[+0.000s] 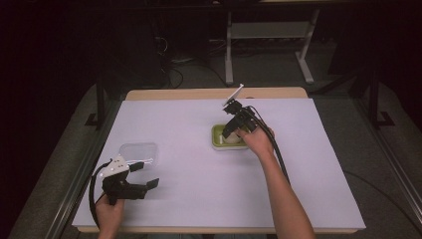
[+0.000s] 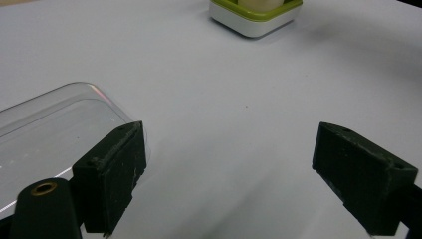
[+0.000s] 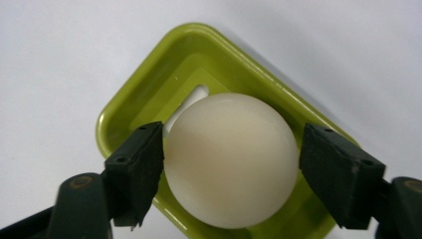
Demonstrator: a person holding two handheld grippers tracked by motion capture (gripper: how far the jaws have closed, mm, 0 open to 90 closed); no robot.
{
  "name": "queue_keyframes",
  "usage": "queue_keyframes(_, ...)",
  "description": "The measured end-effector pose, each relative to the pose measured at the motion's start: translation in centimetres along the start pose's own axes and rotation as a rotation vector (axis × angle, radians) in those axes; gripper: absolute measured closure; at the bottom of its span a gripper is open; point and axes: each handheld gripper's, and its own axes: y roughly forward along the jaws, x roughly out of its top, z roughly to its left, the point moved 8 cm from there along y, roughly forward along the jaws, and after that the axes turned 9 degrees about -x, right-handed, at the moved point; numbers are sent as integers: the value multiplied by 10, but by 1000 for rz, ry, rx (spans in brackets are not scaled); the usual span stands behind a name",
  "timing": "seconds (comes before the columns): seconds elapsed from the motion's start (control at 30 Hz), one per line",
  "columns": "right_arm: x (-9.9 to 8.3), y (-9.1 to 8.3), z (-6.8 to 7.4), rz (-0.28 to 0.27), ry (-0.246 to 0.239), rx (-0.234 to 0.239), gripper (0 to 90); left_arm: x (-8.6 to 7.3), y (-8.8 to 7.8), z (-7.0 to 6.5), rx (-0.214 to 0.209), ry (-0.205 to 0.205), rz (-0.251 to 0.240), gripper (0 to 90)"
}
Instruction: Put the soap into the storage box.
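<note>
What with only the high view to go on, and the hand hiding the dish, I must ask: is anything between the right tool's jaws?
Observer: Yes. In the right gripper view a white ball sits between the jaws of the right tool, over the green dish.
Operator: Gripped?
Observer: Both jaws stand right at its sides. I cannot tell whether they press it.
Operator: And the other hand?
Observer: The jaws of the left tool stand wide apart with bare table between them. The clear container lies beside one jaw.
</note>
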Motion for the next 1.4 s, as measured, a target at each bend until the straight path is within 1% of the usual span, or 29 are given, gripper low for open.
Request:
queue_keyframes(0.1, -1, -6, -1, -13, 4, 15, 261, 0, 1, 0, -2, -2, -1, 129)
queue_keyframes(0.27, -3, -12, -2, -22, 9, 20, 253, 0, 1, -1, -1, -3, 0, 129)
queue_keyframes(0.47, -5, -19, -3, -37, 1, 20, 253, 0, 1, -1, -1, -1, 1, 129)
queue_keyframes(0.5, -5, -20, -4, -42, 3, 17, 253, 0, 1, -1, -2, 0, 3, 129)
queue_keyframes(0.57, -6, -22, -4, -43, 13, 28, 253, 0, 1, 0, -2, 6, 6, 129)
queue_keyframes(0.7, -8, -26, -4, -48, 12, 29, 253, -1, 0, 0, 0, 13, 13, 129)
queue_keyframes(0.73, -8, -27, -4, -58, 11, 27, 254, 0, 1, 0, 0, 1, 2, 129)
queue_keyframes(0.8, -10, -30, -4, -63, -4, 20, 254, 0, 1, 0, 0, 1, 4, 129)
queue_keyframes(0.87, -13, -32, -5, -62, 2, 16, 253, 0, 1, 0, -1, 11, 6, 129)
queue_keyframes(0.9, -15, -33, -6, -66, -2, 16, 253, 0, 1, -1, -3, 13, 8, 129)
queue_keyframes(0.93, -16, -34, -6, -72, 8, 19, 252, 0, 1, -1, -2, 12, 7, 129)
queue_keyframes(1.07, -21, -37, -9, -81, 14, 19, 250, 0, 2, -1, -2, 10, 7, 129)
queue_keyframes(1.2, -26, -42, -11, -99, 28, 37, 250, 0, 1, -1, 0, 10, 7, 129)
queue_keyframes(1.27, -29, -43, -12, -99, 33, 37, 250, 0, 1, -1, -1, 10, 6, 129)
queue_keyframes(1.3, -31, -44, -14, -105, 26, 36, 250, 0, 1, -1, 0, 8, 5, 129)
queue_keyframes(1.33, -33, -45, -14, -104, 40, 44, 250, 0, 1, 0, -1, 7, 4, 129)
queue_keyframes(1.4, -36, -46, -15, -108, 44, 46, 250, 0, 2, 0, 0, 5, 1, 129)
